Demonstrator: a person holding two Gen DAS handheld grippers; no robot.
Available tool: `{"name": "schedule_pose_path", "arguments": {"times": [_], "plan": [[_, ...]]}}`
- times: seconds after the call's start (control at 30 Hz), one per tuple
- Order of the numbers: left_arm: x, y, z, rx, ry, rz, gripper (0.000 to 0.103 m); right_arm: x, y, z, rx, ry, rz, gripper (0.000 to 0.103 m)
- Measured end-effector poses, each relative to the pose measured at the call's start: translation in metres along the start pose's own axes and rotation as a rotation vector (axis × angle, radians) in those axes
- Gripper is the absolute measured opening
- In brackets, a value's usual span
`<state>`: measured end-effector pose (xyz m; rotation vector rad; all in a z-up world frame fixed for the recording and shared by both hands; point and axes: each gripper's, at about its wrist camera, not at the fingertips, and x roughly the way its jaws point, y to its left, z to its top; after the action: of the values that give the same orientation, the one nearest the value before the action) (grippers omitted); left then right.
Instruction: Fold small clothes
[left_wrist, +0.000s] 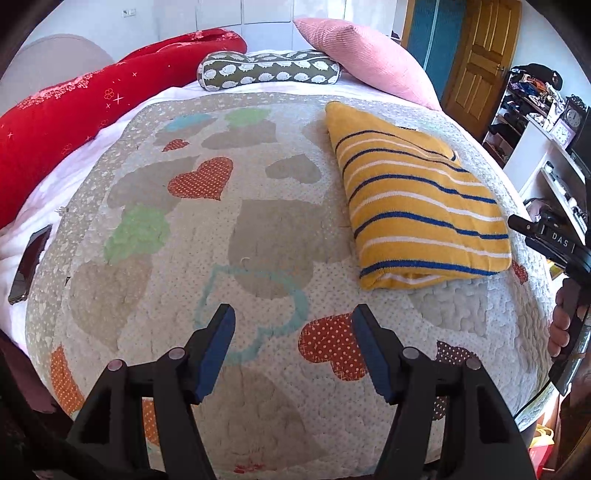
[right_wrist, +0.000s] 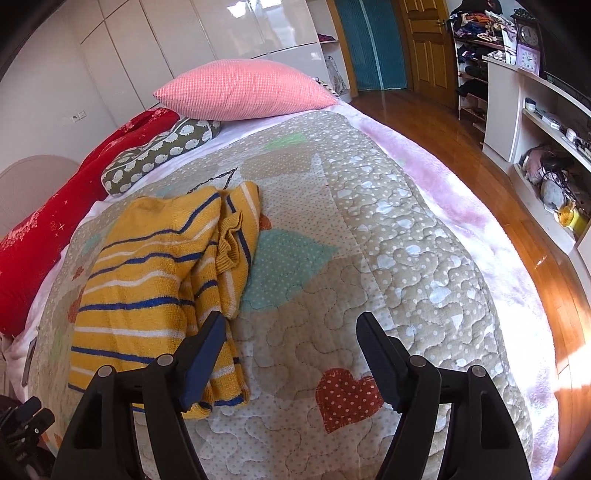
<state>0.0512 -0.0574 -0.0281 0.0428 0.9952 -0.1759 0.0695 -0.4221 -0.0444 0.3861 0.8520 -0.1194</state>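
Note:
A small yellow sweater (left_wrist: 417, 199) with blue and white stripes lies folded on the heart-patterned quilt (left_wrist: 192, 258). In the right wrist view the sweater (right_wrist: 155, 288) lies to the left, with a ribbed cuff showing on top. My left gripper (left_wrist: 293, 321) is open and empty above the quilt, to the left of and nearer than the sweater. My right gripper (right_wrist: 291, 328) is open and empty, its left finger over the sweater's near right edge. The right gripper's body shows at the right edge of the left wrist view (left_wrist: 561, 251).
A red blanket (left_wrist: 74, 122), a hedgehog-print bolster (left_wrist: 269, 70) and a pink pillow (left_wrist: 373, 62) lie at the head of the bed. A phone (left_wrist: 29, 264) lies at the left edge. White shelves (right_wrist: 535, 122) and wooden floor (right_wrist: 461, 147) are on the right.

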Motion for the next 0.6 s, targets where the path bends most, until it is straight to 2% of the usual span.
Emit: {"name": "schedule_pose_path", "arguments": {"times": [0.2,0.43,0.6], "plan": [[0.031,0.024,0.046,-0.074,0.071,-0.177,0.065,0.003,0.002,0.009,0.027,0.002,0.076,0.085],[0.084,0.015,0.094,-0.103,0.161,-0.304,0.065,0.036,0.001,0.025,0.117,0.035,0.133,0.086],[0.098,-0.001,0.111,-0.082,0.162,-0.330,0.065,0.058,-0.003,0.032,0.195,0.056,0.171,0.086]]}}
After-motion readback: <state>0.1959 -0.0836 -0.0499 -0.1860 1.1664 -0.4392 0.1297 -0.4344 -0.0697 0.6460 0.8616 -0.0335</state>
